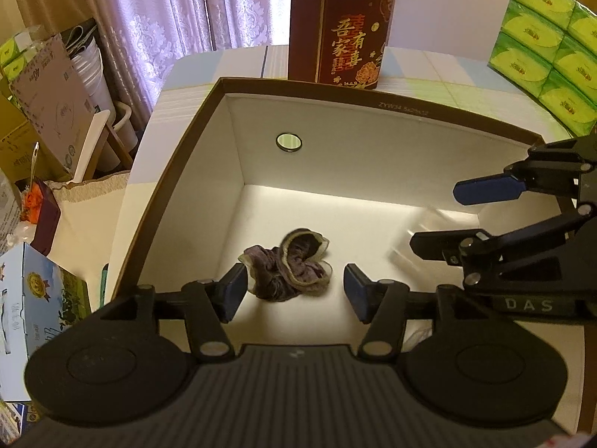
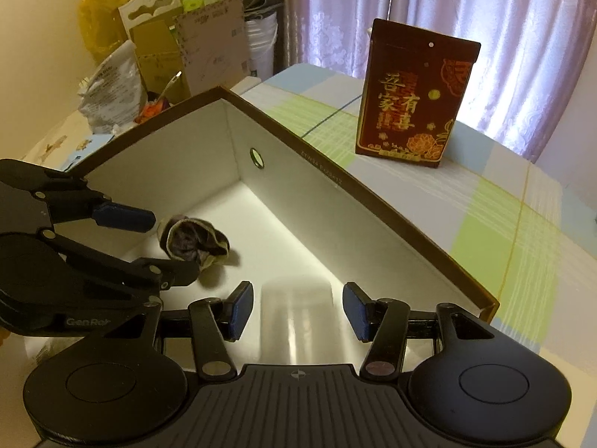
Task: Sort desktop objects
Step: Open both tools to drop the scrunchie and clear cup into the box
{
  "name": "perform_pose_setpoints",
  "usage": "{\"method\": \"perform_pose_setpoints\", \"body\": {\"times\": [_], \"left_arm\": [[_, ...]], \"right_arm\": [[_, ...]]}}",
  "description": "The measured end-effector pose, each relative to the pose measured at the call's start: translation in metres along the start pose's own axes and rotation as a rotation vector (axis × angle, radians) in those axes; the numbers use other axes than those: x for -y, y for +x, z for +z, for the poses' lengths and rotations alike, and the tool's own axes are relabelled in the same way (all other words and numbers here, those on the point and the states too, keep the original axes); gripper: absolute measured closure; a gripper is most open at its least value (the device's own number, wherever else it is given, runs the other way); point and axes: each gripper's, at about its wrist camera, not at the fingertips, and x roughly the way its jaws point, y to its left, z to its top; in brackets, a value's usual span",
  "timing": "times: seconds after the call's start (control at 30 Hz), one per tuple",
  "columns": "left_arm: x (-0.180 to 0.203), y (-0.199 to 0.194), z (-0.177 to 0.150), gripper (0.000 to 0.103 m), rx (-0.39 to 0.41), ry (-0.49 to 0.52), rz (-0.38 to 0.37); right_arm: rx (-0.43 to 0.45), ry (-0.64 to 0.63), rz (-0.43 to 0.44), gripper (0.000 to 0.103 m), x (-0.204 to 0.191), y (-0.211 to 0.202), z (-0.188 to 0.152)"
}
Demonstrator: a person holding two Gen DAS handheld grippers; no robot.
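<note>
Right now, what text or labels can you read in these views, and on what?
"吾家有喜": red gift bag.
"DAS": right hand-held gripper.
"GenRo", cut off: left hand-held gripper.
"ZYW34", rest blurred: box rim.
Cardboard carton and tissue packs: unreadable.

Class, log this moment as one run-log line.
left gripper: open, over crumpled cloth | right gripper: open, empty | cloth lying in box
</note>
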Motion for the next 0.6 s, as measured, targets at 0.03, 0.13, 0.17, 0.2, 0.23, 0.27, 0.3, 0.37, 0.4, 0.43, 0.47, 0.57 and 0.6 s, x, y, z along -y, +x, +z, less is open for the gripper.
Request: {"method": "perform_pose_setpoints", "body": {"times": [0.03,0.13,0.17,0.2,0.23,0.27,0.3,0.37,0.4,0.43,0.47,0.57,0.6], "left_arm": [[0.0,-0.001,-0.001,0.05,0.0,0.002,0.0],[0.0,-0.005,-0.003,0.05,-0.003,0.004,0.0],[-0.001,-0.007,-0.003,0.05,-0.005,0.001,-0.001],[-0.002,-0.009,-0.005,0.05,-0.008,-0.004,-0.005],[-0.003,-0.011,-0.006,0.049,-0.011,-0.006,-0.007],[-0.003,-0.014,-0.008,0.048,-0.012,-0.009,-0.012],[-0.003,-0.018,-0.01,0.044,-0.011,-0.012,-0.018],[-0.003,-0.028,-0.014,0.034,-0.004,-0.019,-0.03],[-0.003,-0.034,-0.016,0.027,0.003,-0.018,-0.03],[-0.002,-0.04,-0.019,0.018,0.008,-0.015,-0.021],[0.0,-0.045,-0.021,0.016,0.015,-0.013,-0.009],[0.002,-0.061,-0.028,0.015,0.03,-0.007,0.004],[0.003,-0.064,-0.03,0.015,0.029,-0.01,0.008]], "right_arm": [[0.007,-0.003,0.002,0.049,0.0,-0.002,-0.001],[0.026,-0.011,0.009,0.041,-0.003,-0.008,-0.002],[0.033,-0.014,0.011,0.04,-0.004,-0.011,-0.002],[0.039,-0.016,0.01,0.035,-0.005,-0.014,-0.003],[0.044,-0.015,0.002,0.026,-0.006,-0.017,-0.004],[0.051,-0.011,-0.003,0.022,-0.006,-0.021,-0.005],[0.062,-0.007,-0.002,0.016,-0.006,-0.026,-0.007],[0.082,0.003,0.006,0.01,-0.006,-0.036,-0.012],[0.093,0.01,0.009,0.006,-0.006,-0.042,-0.015],[0.103,0.014,0.013,0.003,-0.007,-0.047,-0.018],[0.113,0.015,0.015,0.002,-0.008,-0.051,-0.02],[0.123,0.01,-0.004,0.002,-0.012,-0.06,-0.027],[0.126,0.007,-0.008,0.002,-0.015,-0.062,-0.028]]}}
